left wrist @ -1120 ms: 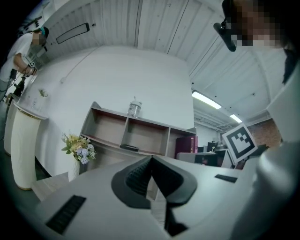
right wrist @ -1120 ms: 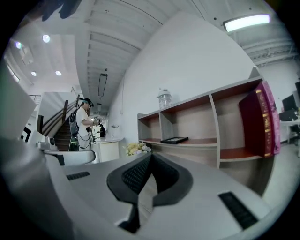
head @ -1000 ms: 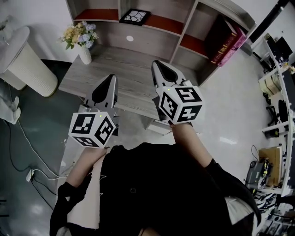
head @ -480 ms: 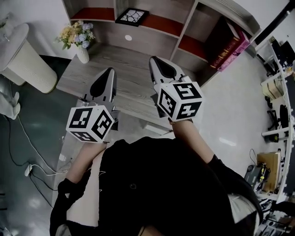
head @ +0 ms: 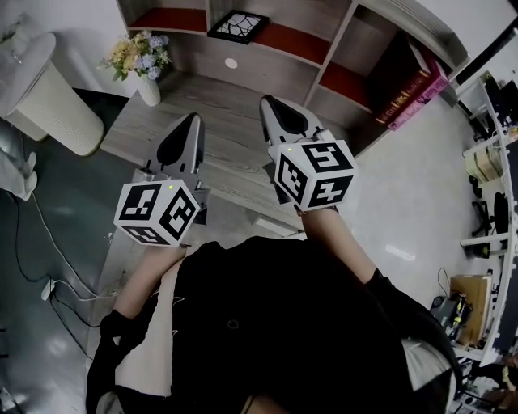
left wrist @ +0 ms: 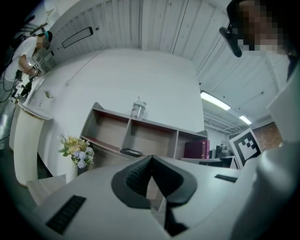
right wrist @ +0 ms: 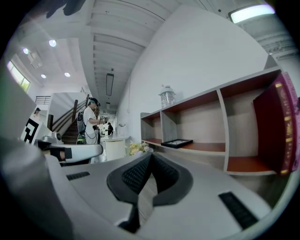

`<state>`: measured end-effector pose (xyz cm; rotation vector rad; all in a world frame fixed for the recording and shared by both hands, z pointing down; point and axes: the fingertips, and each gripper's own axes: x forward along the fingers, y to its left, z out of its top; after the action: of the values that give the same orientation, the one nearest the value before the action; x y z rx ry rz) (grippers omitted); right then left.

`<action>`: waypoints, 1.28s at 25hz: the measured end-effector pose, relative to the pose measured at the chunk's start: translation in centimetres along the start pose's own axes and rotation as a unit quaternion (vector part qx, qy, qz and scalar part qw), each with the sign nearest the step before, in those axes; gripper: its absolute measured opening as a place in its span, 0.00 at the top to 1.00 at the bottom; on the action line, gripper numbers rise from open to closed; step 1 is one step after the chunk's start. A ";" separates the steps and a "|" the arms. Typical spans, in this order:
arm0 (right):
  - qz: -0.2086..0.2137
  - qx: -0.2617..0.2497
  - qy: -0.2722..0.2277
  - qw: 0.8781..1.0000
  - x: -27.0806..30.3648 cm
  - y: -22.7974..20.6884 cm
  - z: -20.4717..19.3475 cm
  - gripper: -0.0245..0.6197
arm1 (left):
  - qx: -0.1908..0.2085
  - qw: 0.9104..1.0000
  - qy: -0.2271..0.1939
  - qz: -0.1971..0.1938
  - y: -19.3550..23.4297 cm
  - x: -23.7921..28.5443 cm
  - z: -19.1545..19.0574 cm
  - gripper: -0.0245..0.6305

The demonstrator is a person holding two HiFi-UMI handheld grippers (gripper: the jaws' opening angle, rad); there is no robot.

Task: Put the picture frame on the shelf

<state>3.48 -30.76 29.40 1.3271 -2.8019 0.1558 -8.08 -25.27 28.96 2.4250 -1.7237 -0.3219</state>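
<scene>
Picture frame lies on shelf, well beyond both closed jaws.

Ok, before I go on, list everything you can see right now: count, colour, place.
picture frame: one, black, lying flat in the shelf's middle compartment
shelf: one, grey wood with red-brown boards, behind the table
books: at least two, dark red and pink, shelf's right compartment
jar: one, clear glass, on top of the shelf
vase of flowers: one, white vase with yellow and blue blooms, table's far left corner
table: one, grey wood grain, under both grippers
round stand: one, white, ribbed, left of the table
left gripper: one, white and black, shut, empty
right gripper: one, white and black, shut, empty
</scene>
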 end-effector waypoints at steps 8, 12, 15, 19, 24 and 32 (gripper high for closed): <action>0.003 -0.001 0.001 1.000 0.2 0.3 -0.1 0.96 | 0.001 1.000 0.002 0.005 0.4 -0.3 -0.1 0.95; 0.004 -0.003 0.003 1.000 0.4 0.7 -0.2 0.96 | 0.001 1.000 0.003 0.007 0.7 -0.5 0.1 0.95; 0.005 -0.005 0.006 1.000 0.5 0.9 -0.4 0.96 | -0.002 1.000 0.005 0.007 0.9 -0.6 -0.1 0.95; 0.007 -0.006 0.008 1.000 0.6 1.0 -0.4 0.96 | -0.003 1.000 0.006 0.007 1.0 -0.6 -0.1 0.95; 0.006 -0.009 0.008 1.000 0.6 1.0 -0.3 0.96 | -0.003 1.000 0.004 0.007 0.9 -0.6 0.0 0.95; 0.001 -0.009 0.008 1.000 0.1 0.9 -0.4 0.96 | -0.004 1.000 0.006 0.003 0.6 -0.6 -0.2 0.95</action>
<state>2.71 -30.26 29.72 1.3145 -2.7848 0.1407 -8.72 -24.93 29.34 2.4111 -1.7196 -0.3137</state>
